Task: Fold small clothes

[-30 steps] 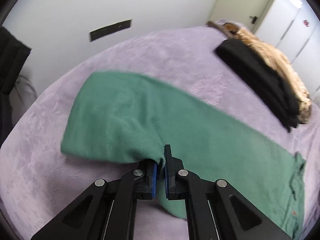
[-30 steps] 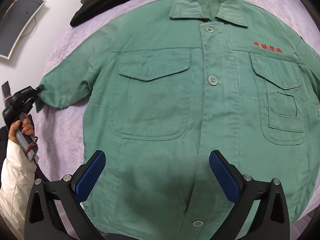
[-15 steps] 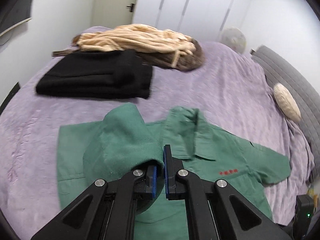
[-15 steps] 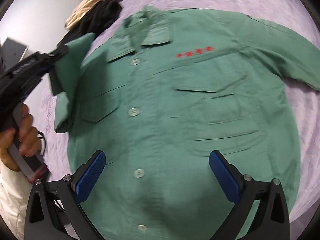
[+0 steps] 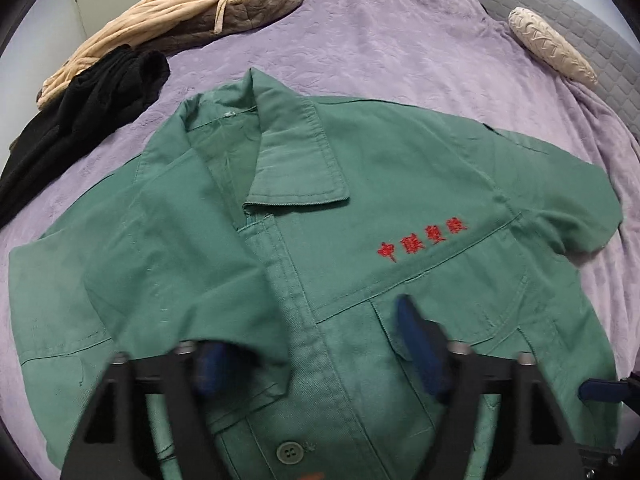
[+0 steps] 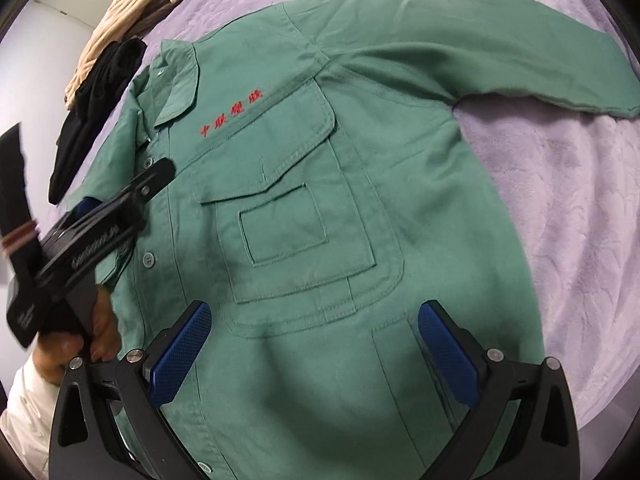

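A green button-up jacket [image 5: 360, 200] with red embroidery lies face up on the purple bedspread [image 5: 400, 40]. One sleeve [image 5: 180, 280] is folded across its chest. My left gripper [image 5: 308, 344] hovers over that sleeve's cuff; its blurred jaws are opening, and the cuff lies loose under them, unpinched. In the right wrist view the left gripper [image 6: 124, 188] is held by a hand over the button line. My right gripper [image 6: 314, 312] stands open above the jacket [image 6: 320, 180] below its chest pocket, with nothing between its pads. The other sleeve [image 6: 480, 60] lies stretched out flat.
Folded black clothes [image 5: 80, 120] and a beige and brown garment [image 5: 180, 4] lie at the bed's far left. A pale cushion [image 5: 552, 52] rests against the grey headboard [image 5: 560, 0] at the far right. A white sleeve [image 6: 24, 412] shows at the lower left.
My left gripper carried the sleeve cuff across onto the jacket's chest, then its jaws parted and let the cuff go. The right gripper shifted over the pocket side, still open.
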`<state>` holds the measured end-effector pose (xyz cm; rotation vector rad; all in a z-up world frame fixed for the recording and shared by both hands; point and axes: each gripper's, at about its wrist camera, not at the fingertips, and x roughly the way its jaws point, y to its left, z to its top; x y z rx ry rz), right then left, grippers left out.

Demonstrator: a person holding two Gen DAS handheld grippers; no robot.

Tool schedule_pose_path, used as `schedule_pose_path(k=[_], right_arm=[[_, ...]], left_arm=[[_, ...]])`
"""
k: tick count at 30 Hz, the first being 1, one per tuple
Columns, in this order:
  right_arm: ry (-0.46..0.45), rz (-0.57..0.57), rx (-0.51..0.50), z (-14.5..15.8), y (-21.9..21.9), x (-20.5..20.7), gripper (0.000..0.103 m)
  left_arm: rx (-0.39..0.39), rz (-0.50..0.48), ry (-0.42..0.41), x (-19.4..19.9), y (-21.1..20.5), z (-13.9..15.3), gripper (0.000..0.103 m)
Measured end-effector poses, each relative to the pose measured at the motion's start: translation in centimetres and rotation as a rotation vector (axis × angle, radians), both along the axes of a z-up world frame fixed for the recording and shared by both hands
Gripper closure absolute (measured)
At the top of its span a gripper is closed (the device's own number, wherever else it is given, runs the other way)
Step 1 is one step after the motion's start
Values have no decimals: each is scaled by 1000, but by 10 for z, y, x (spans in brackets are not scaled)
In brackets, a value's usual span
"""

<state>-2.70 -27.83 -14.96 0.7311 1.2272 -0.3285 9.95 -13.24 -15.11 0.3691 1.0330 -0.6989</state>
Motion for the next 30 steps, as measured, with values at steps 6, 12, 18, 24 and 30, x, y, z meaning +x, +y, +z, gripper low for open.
schedule_pose_path(k=[6, 12, 18, 24, 30], right_arm=[[-59, 83, -143, 29, 16, 38, 0], [-193, 425, -316, 59, 104, 121, 0], [-196, 630, -497, 34, 190, 192, 0], [-85, 610, -645, -3, 189, 225, 39], [-268, 262, -206, 37, 76, 180, 95]], left_arm=[[-4, -43, -78, -22, 26, 41, 0], [108, 225, -163, -12, 142, 56, 0], [351, 414, -126, 1, 230, 6, 0], [348, 508, -170, 23, 228, -14, 0], [308, 644, -167, 40, 245, -18, 0]])
